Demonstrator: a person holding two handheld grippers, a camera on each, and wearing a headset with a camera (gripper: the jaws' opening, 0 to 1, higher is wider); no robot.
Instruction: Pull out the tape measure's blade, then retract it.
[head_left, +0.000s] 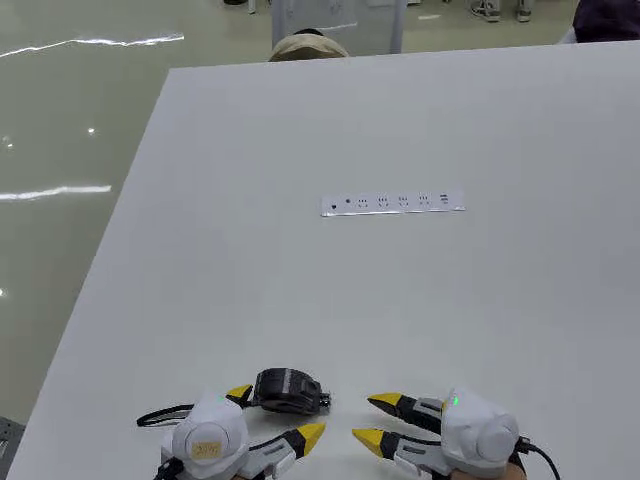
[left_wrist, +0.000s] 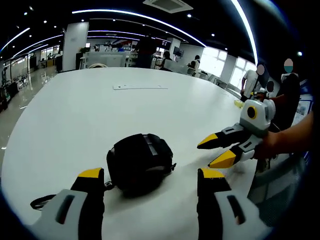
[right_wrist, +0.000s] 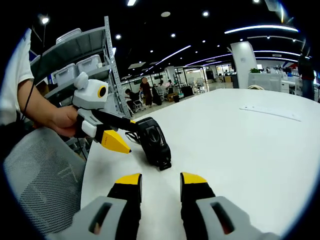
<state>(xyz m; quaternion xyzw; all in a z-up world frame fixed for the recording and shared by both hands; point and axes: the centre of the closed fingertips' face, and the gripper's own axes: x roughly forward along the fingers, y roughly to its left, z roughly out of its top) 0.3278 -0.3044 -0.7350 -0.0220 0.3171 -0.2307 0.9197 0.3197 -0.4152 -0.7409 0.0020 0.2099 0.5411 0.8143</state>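
Observation:
A black tape measure (head_left: 290, 391) lies on the white table (head_left: 400, 300) near its front edge, with its black wrist strap (head_left: 165, 414) trailing to the left. No blade is out. My left gripper (head_left: 275, 413) is open, one yellow-tipped jaw on each side of the case (left_wrist: 140, 162); I cannot tell whether they touch it. Just to the right, my right gripper (head_left: 365, 418) is open and holds nothing, its tips pointing at the tape measure (right_wrist: 154, 141). It also enters the left gripper view as the right gripper (left_wrist: 206, 154).
A white power strip (head_left: 392, 203) lies flat in the middle of the table. The table's left edge (head_left: 110, 250) drops to a glossy floor. A mesh chair (right_wrist: 40, 185) and metal shelving (right_wrist: 85, 60) stand behind the left hand. People stand far off.

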